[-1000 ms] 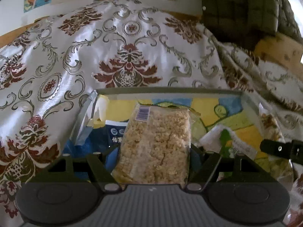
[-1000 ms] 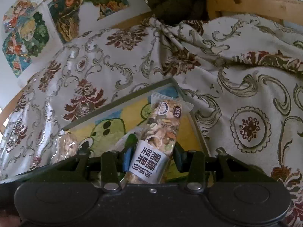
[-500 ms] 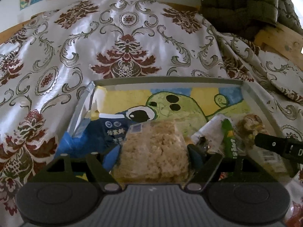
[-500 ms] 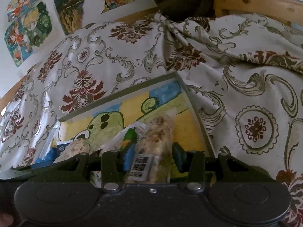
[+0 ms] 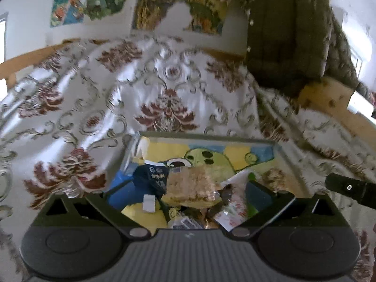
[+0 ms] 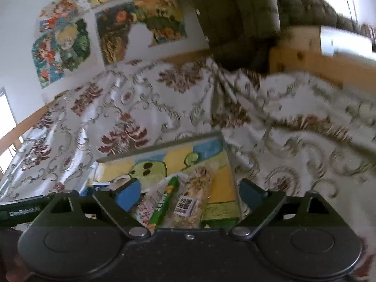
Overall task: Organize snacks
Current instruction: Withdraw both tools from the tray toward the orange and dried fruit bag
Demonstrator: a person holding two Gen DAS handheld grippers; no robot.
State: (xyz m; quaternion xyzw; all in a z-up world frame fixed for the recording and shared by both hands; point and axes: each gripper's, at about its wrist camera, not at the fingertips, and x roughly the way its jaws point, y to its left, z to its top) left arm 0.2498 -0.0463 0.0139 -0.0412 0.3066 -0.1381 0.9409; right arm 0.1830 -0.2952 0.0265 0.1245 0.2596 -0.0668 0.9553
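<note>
A shallow tray (image 5: 206,135) with a green cartoon picture sits on the patterned bedspread; it also shows in the right wrist view (image 6: 162,146). My left gripper (image 5: 188,191) is open, and the puffed rice cake pack (image 5: 191,185) lies loose in the tray on other snacks. A dark blue packet (image 5: 154,176) lies to its left. My right gripper (image 6: 184,191) is open above the nut bar (image 6: 193,198), which lies in the tray beside a green-striped packet (image 6: 164,202). The right gripper's finger (image 5: 347,188) shows at the left view's right edge.
The floral bedspread (image 5: 164,89) surrounds the tray. A dark green quilted jacket (image 5: 289,40) hangs at the back right over a wooden frame (image 6: 305,56). Posters (image 6: 63,47) hang on the wall behind.
Both grippers have opened and let go of their snacks: the rice cake and the nut bar now lie in the tray. Both grippers have pulled back and tilted upward.
</note>
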